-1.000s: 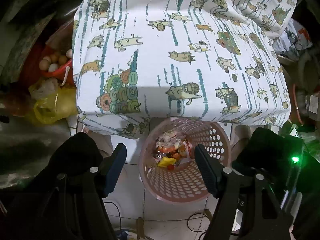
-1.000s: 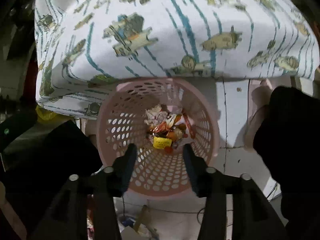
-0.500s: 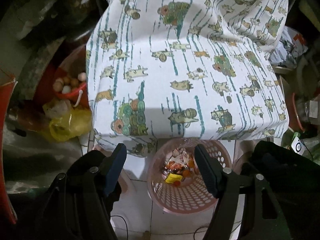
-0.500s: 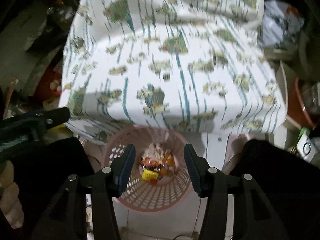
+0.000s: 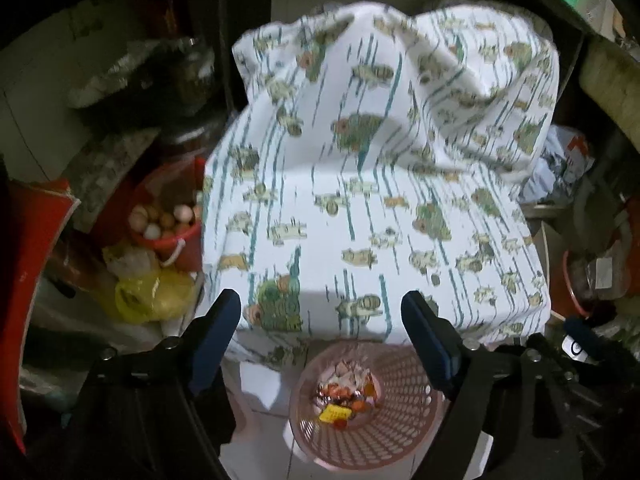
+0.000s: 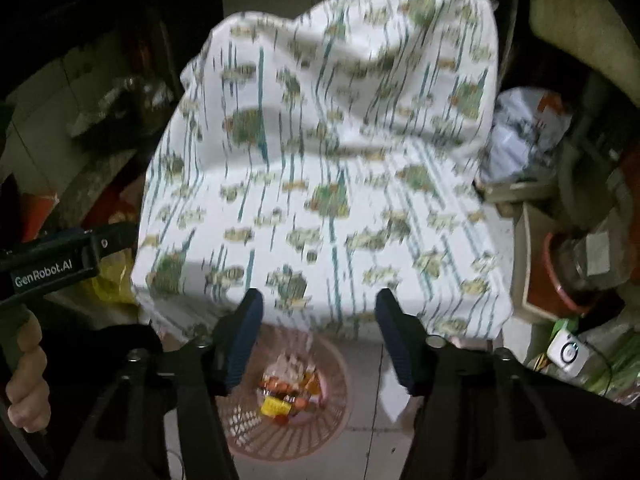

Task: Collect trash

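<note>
Left claw point(image 5: 322, 338): spread wide, empty, poised above the cloth-covered surface point(image 5: 380, 208), which shows no loose litter.

Red bucket point(image 5: 176, 236) of eggs and yellow bag point(image 5: 150, 294): on the floor left of the surface, not judged trash.

Pink basket point(image 5: 384, 444): perforated plastic, on the tiled floor just under the surface's near edge. Likely light and stiff; best taken by the rim.

Trash point(image 5: 344, 398): crumpled wrappers at the basket bottom. Likely light, soft, slippery; pinch a raised fold.

Right claw point(image 6: 318, 334): spread wide, empty, above the basket.
</note>
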Demonstrator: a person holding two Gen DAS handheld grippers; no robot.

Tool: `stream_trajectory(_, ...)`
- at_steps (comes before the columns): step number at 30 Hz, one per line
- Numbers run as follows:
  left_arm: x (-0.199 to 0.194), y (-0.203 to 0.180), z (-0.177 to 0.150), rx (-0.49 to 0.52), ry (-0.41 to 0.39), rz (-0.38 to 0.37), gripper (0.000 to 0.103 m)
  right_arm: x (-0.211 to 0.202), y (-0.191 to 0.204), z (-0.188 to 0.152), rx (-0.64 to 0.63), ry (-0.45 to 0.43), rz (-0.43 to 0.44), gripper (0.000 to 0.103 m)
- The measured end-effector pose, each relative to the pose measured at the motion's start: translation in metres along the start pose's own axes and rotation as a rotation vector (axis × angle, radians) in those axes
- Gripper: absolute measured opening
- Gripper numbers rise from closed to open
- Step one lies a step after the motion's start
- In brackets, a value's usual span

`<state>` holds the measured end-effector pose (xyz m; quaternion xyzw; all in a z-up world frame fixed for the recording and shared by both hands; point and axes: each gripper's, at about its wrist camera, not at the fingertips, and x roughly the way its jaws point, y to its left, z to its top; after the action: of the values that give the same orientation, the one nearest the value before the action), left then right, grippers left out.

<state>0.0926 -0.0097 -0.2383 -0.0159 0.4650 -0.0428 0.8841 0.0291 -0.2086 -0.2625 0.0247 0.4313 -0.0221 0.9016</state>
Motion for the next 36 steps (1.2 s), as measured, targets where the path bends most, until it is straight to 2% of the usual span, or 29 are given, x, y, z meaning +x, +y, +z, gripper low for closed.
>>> stream_trajectory(4, -0.033, -0.008, 0.007, 0.071, -0.077, 0.036, 0.082, -0.026, -0.007, 0.011, 0.016, -0.072, -0.012, 0.068)
stream_trajectory(5, -0.044, -0.009, 0.009, 0.081, -0.094, 0.033, 0.085, -0.038, -0.010, 0.017, 0.019, -0.106, -0.034, 0.068)
stream_trajectory(6, -0.056, -0.010, 0.015, 0.079, -0.096, 0.017, 0.089, -0.049, -0.012, 0.022, 0.025, -0.135, -0.050, 0.068)
stream_trajectory(8, -0.073, -0.011, 0.025, 0.073, -0.065, -0.011, 0.089, -0.081, -0.019, 0.039, 0.029, -0.208, -0.040, 0.068)
stream_trajectory(10, -0.096, -0.014, 0.036, 0.076, -0.088, -0.029, 0.089, -0.110, -0.020, 0.057, 0.001, -0.251, -0.050, 0.069)
stream_trajectory(12, -0.121, -0.020, 0.049, 0.089, -0.119, -0.022, 0.089, -0.136, -0.021, 0.075, -0.013, -0.288, -0.080, 0.077)
stream_trajectory(14, -0.142, -0.025, 0.061, 0.092, -0.154, -0.045, 0.090, -0.158, -0.024, 0.091, 0.017, -0.320, -0.088, 0.088)
stream_trajectory(16, -0.164, -0.027, 0.073, 0.085, -0.196, -0.066, 0.102, -0.173, -0.028, 0.111, 0.064, -0.328, -0.076, 0.089)
stream_trajectory(18, -0.178, -0.029, 0.086, 0.084, -0.224, -0.086, 0.103, -0.181, -0.032, 0.127, 0.100, -0.307, -0.084, 0.089)
stream_trajectory(21, -0.189, -0.028, 0.105, 0.072, -0.247, -0.119, 0.103, -0.197, -0.040, 0.145, 0.150, -0.349, -0.081, 0.089)
stream_trajectory(26, -0.200, -0.020, 0.123, 0.040, -0.285, -0.097, 0.103, -0.214, -0.047, 0.148, 0.168, -0.414, -0.090, 0.092)
stream_trajectory(27, -0.201, -0.019, 0.122, 0.039, -0.297, -0.091, 0.103, -0.217, -0.047, 0.145, 0.163, -0.433, -0.087, 0.093)
stream_trajectory(28, -0.200, -0.017, 0.119, 0.038, -0.311, -0.081, 0.103, -0.219, -0.048, 0.138, 0.154, -0.464, -0.090, 0.099)
stream_trajectory(29, -0.198, -0.015, 0.115, 0.034, -0.317, -0.068, 0.103, -0.219, -0.047, 0.134, 0.151, -0.479, -0.106, 0.103)
stream_trajectory(32, -0.194, -0.013, 0.107, 0.044, -0.305, -0.033, 0.103, -0.222, -0.042, 0.132, 0.135, -0.509, -0.191, 0.103)
stream_trajectory(36, -0.194, -0.013, 0.102, 0.067, -0.302, -0.060, 0.103, -0.224, -0.030, 0.127, 0.059, -0.525, -0.228, 0.103)
